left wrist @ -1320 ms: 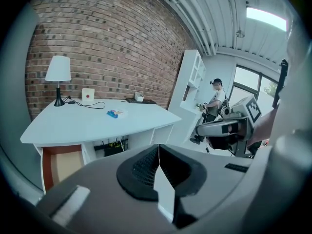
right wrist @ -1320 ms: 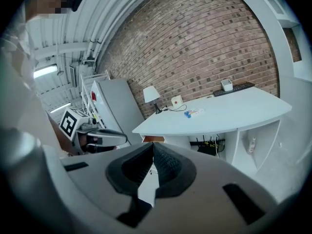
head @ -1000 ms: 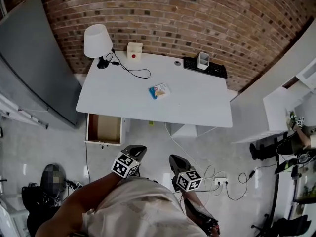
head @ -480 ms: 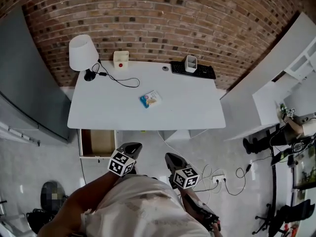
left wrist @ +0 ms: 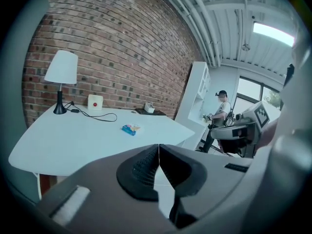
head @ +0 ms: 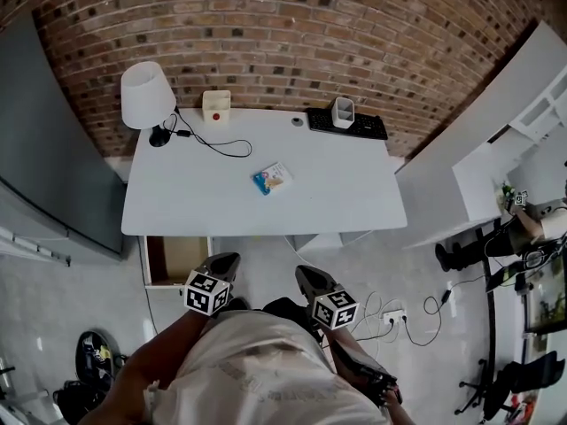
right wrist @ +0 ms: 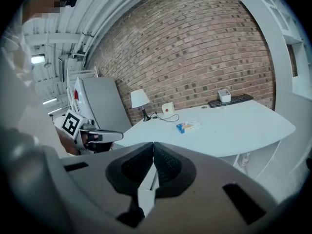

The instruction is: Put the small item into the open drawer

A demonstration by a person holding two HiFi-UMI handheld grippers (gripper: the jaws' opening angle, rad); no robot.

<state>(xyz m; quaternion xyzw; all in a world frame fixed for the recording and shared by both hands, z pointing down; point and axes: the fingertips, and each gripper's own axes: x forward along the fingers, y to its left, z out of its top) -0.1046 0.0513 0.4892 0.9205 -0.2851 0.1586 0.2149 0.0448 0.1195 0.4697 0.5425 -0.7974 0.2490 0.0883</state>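
Observation:
A small blue and white packet (head: 272, 179) lies near the middle of the white desk (head: 337, 206); it also shows in the left gripper view (left wrist: 130, 128) and the right gripper view (right wrist: 187, 126). An open wooden drawer (head: 176, 259) sticks out under the desk's front left corner. My left gripper (head: 222, 264) hangs shut and empty in front of the desk, just right of the drawer. My right gripper (head: 309, 278) is shut and empty too, well short of the desk's front edge.
At the desk's back stand a white lamp (head: 146, 96), a white box with a red button (head: 215, 106), a black cable (head: 213, 142), a keyboard (head: 347, 124) with a white cup (head: 342, 111). Grey cabinet (head: 44, 162) left, white shelving (head: 496, 144) right, cables (head: 416, 312) on the floor. A person (left wrist: 219, 116) stands far right.
The view has shifted so the desk sits a little further left and higher than a second ago. My left gripper has drifted slightly left and down. Both grippers stay shut.

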